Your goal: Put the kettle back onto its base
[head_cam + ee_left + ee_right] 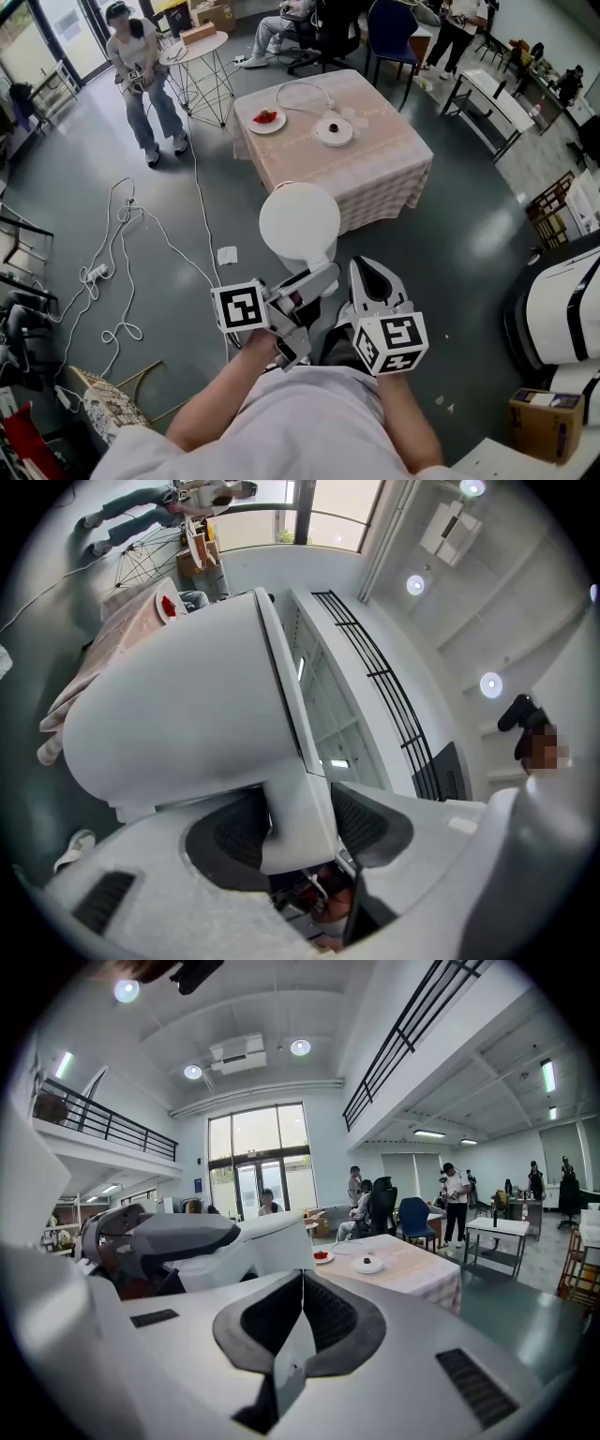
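Left claw [317,281] [300,825]: jaws stand wide, pads pressed on either side of the flat white handle [296,794] of the kettle [299,221] [178,714]. The kettle body sits right ahead of the jaws, filling most of the left gripper view.

Right claw [373,281] [300,1312]: jaws shut together with nothing in them, just beside the left claw and close behind the kettle.

The kettle hangs over the grey floor [187,216], on my side of the cloth-covered table [384,173]. Its lid faces up at me in the head view.

The round base [334,131] [367,1263] lies on the table, well apart from the kettle, with its white cord [305,89] looped behind. A plate of strawberries [266,120] lies near the base, to its left.
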A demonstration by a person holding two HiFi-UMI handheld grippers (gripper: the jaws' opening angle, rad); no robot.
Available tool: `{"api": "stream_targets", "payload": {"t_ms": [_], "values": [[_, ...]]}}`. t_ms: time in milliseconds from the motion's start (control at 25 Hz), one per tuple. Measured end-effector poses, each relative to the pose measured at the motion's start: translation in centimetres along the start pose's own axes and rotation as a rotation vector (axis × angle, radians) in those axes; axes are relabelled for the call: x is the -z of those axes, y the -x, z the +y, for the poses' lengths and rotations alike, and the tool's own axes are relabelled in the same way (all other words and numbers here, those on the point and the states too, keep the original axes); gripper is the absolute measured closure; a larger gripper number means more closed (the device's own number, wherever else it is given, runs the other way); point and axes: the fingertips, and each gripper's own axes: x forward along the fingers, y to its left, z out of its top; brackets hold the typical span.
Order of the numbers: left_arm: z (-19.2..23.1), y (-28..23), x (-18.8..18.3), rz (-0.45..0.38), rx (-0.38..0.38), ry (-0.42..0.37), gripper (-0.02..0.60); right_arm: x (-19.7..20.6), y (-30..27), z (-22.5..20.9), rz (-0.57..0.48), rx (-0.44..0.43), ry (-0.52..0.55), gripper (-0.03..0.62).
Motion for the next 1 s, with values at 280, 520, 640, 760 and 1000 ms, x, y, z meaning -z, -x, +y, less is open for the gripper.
{"api": "stream_targets", "payload": {"t_ms": [280, 520, 640, 760, 1000], "values": [[1.6, -3.5, -2.5, -0.019, -0.017, -0.002, 0.368, -0.7, -3.4, -3.4, 0.007, -0.033, -0.012, 0.588], [3.4, -7.8, -4.8, -0.042, -0.036, 0.01, 0.368, -1.3, -6.6, -7.4, 0.024, -0.065, -0.023, 0.588], [4.2, -9.9, -5.9, -0.056, -0.045, 0.011, 0.368, -1.8, -8.3, -9.6, 0.035, -0.083, -0.024, 0.588], [4.9, -12.0, -6.8, -0.074, -0.057, 0.019, 0.368, -2.5, -9.5, -11.8, 0.042, -0.1, -0.027, 0.588], [6.1, -15.7, -8.8, -0.105, -0.077, 0.024, 0.368, -3.4, -12.1, -15.4, 0.048, -0.135, -0.036, 0.588]]}}
